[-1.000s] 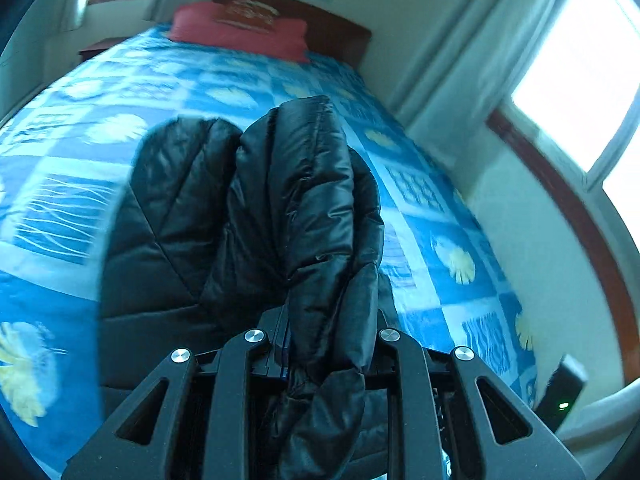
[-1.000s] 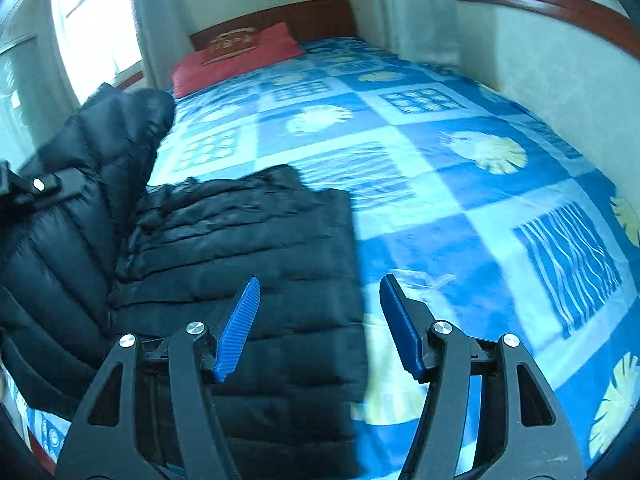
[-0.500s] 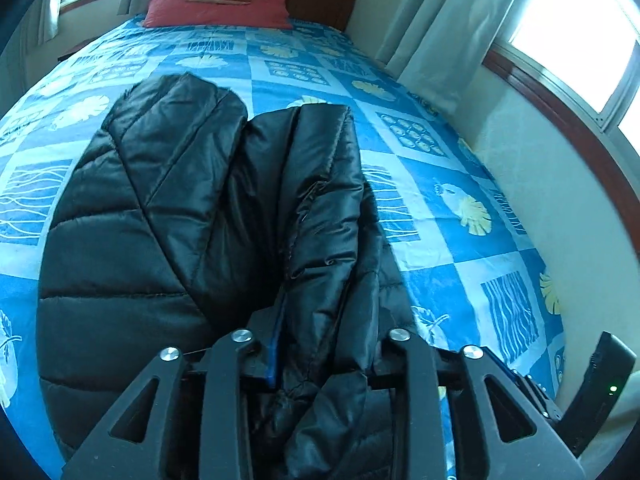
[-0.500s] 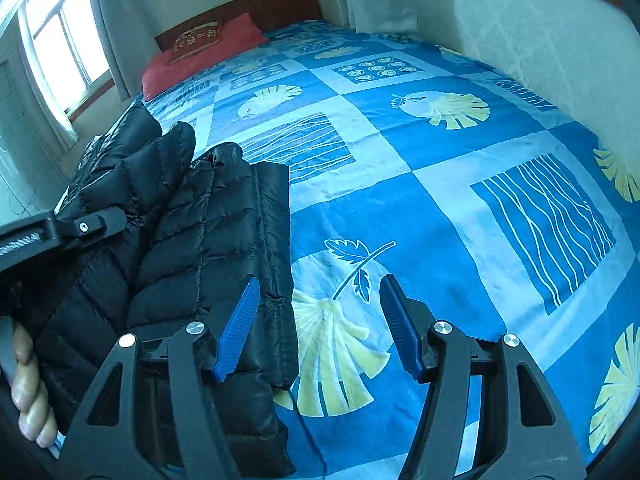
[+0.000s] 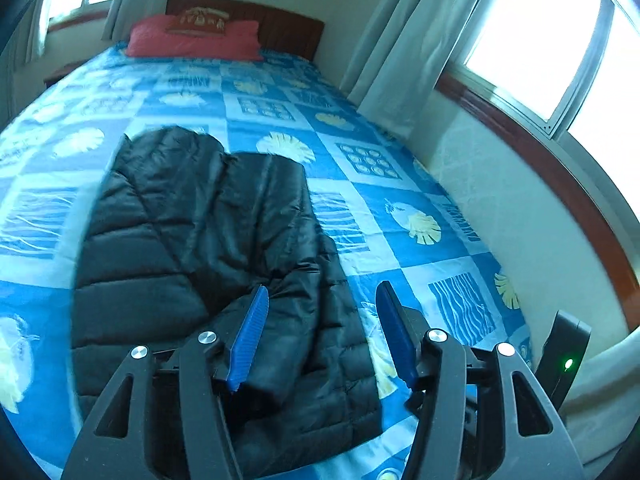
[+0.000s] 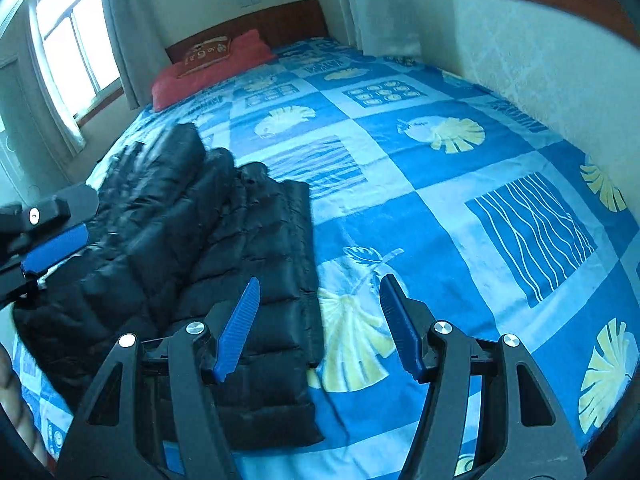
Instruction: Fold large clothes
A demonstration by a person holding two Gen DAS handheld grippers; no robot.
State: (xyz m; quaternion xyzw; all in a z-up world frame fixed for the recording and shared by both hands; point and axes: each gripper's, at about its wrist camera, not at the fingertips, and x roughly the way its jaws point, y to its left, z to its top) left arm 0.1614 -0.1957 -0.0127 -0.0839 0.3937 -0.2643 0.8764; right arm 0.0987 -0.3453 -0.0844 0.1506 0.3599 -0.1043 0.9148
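The black puffer jacket [image 5: 208, 248] is spread folded on the blue bedspread [image 5: 400, 256] — below the left gripper [image 5: 320, 332] and left of the right gripper [image 6: 320, 324]; both are held wide, nothing gripped.

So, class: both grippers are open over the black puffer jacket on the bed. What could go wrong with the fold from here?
1. The puffy jacket lies in a loose, bulging heap, so the fold may spring open.
2. It sits near the bed's front edge and could slide off.
3. The right gripper hovers partly over bare bedspread; closing there may grab the cover instead.
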